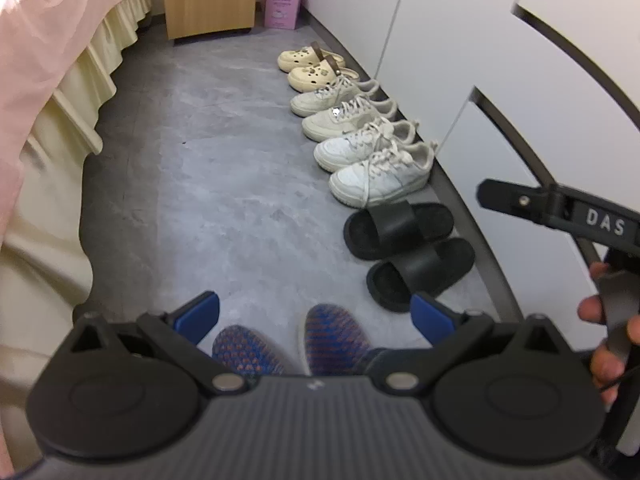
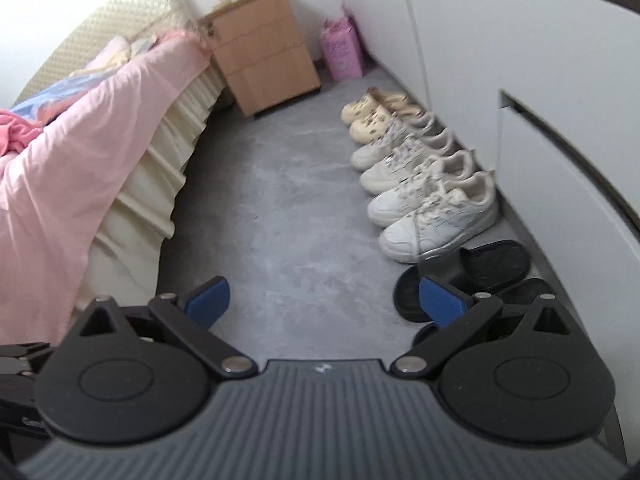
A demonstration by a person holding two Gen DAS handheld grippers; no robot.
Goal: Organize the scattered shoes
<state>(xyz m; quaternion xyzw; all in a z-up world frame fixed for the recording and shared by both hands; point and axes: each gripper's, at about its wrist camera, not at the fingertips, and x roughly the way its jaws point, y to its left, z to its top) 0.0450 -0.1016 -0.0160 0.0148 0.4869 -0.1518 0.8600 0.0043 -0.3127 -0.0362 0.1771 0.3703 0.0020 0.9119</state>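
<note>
Left gripper (image 1: 316,320): we hold it with jaws spread wide and nothing between them; below the gap show the toes of our own blue-and-orange shoes (image 1: 332,340).
Right gripper (image 2: 326,300): jaws likewise apart and empty, hanging above bare grey floor (image 2: 260,208).
Shoe row: ahead and to the right of both sets of jaws, four pairs stand side by side in one line along the foot of the white wardrobe (image 2: 460,40), toes toward the open floor.
Black slides (image 1: 408,248): nearest pair, just beyond the left gripper's right fingertip; the right gripper's right finger covers part of them in its own view.
White sneakers (image 1: 372,164): next out, laced, one loose lace trailing onto the floor.
Cream sneakers (image 1: 340,108): farther ahead, laced, touching their neighbours.
Beige clogs (image 1: 308,66): farthest pair, holed uppers, brown heel straps.
Containers: a pink carton (image 1: 284,0) stands closed at the far end beyond the clogs, beside a wooden drawer unit (image 2: 264,56); we cannot tell their contents.
Bed (image 2: 80,140): left of the jaws, pink cover over a cream skirt.
</note>
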